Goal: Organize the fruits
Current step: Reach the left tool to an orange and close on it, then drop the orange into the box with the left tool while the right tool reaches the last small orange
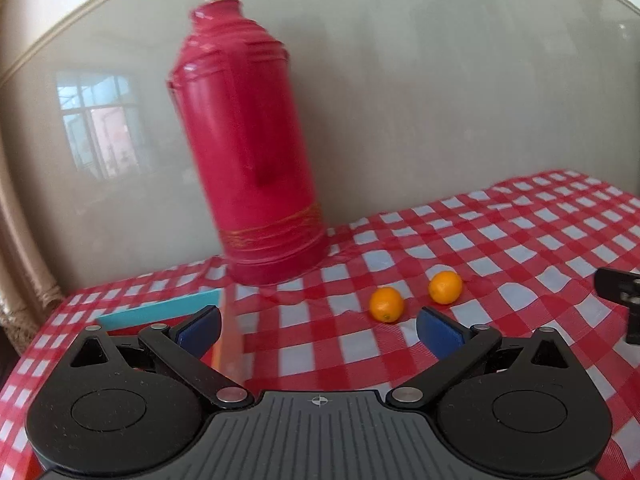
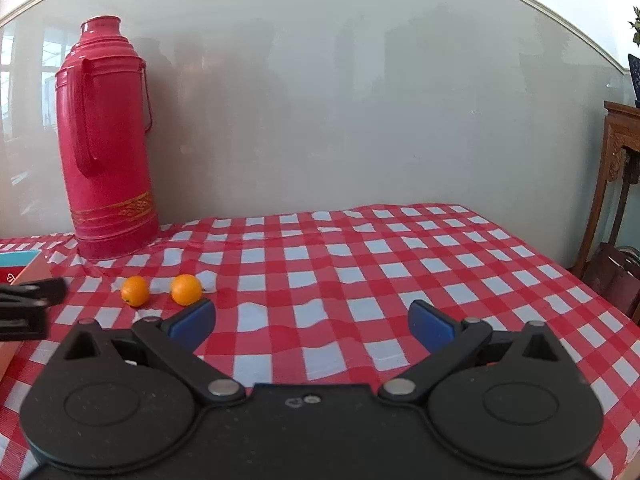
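Note:
Two small oranges lie side by side on the red-and-white checked tablecloth. In the left wrist view the nearer orange [image 1: 386, 304] sits just beyond my right fingertip, and the second orange [image 1: 445, 287] is a little farther right. My left gripper [image 1: 318, 328] is open and holds nothing. The right wrist view shows the same pair, one orange [image 2: 135, 290] and the other orange [image 2: 186, 289], ahead and to the left of my right gripper [image 2: 312, 320], which is open and holds nothing.
A tall red thermos [image 1: 248, 140] [image 2: 106, 140] stands at the back by the glossy wall. A box with a teal edge [image 1: 160, 310] [image 2: 16, 264] lies at the left. The other gripper's black body shows at each view's edge. A wooden stand [image 2: 616, 184] is right of the table.

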Demonstrator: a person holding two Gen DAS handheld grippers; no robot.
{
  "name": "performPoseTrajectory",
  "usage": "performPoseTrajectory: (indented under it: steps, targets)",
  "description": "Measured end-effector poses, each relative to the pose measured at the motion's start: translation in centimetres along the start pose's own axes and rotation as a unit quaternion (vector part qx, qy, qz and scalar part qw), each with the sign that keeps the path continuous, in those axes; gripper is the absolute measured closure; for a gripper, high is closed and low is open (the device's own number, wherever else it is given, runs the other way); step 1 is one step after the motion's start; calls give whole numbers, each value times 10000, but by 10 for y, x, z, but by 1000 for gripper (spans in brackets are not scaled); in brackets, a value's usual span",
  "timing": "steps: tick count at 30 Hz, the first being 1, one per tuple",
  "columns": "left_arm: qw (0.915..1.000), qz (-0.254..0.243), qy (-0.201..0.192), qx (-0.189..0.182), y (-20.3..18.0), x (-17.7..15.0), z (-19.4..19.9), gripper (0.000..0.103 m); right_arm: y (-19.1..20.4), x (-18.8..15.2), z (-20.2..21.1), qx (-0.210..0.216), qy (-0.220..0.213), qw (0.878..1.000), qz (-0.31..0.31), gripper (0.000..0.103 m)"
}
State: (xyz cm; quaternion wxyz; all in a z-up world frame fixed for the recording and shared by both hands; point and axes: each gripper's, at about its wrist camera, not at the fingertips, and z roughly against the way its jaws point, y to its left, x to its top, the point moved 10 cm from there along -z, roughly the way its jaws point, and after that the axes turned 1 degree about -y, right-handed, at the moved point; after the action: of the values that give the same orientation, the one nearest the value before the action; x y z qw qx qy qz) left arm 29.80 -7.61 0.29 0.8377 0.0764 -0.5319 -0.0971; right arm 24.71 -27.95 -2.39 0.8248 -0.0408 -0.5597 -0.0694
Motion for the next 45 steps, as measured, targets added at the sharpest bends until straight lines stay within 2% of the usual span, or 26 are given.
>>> performPoseTrajectory:
  steps: [7,9,16,19,21,23,27,30,36,40,45]
  targets:
    - [9995,-219,159,-180,-24,0,-37,2,-11,0,0,39,-1,9999,-164,6]
    - [9992,-251,223,-230,-28,0,-46,13,-14,0,0,43,-13,9998,-209,6]
    - [9982,-254,435,-331,-42,-7,-82,20,-16,1,-2,102,-2,9994,-326,6]
    - [9978,-253,497,-357,-46,-9,-94,28,-15,0,-4,136,13,9993,-351,6]
    - [9974,-237,575,-368,-49,-11,-100,45,-14,1,-4,166,4,9992,-353,6]
    - [9966,-187,683,-416,-51,-15,-106,56,-13,1,-4,174,1,9993,-341,6]
    - [9963,-171,715,-442,-56,-21,-109,71,-13,1,-4,193,5,9991,-374,6]
    - [9964,-81,717,-446,-55,-21,-108,72,-12,0,-4,195,5,9992,-350,6]
    - [9981,145,454,-387,-42,-13,-89,72,-5,-1,-5,270,39,9992,-277,6]
    - [9990,299,236,-252,-19,-5,-65,72,3,-1,-5,343,35,9992,-226,6]
    - [9989,435,36,161,30,-1,-34,72,19,-2,-3,449,38,9990,-77,6]
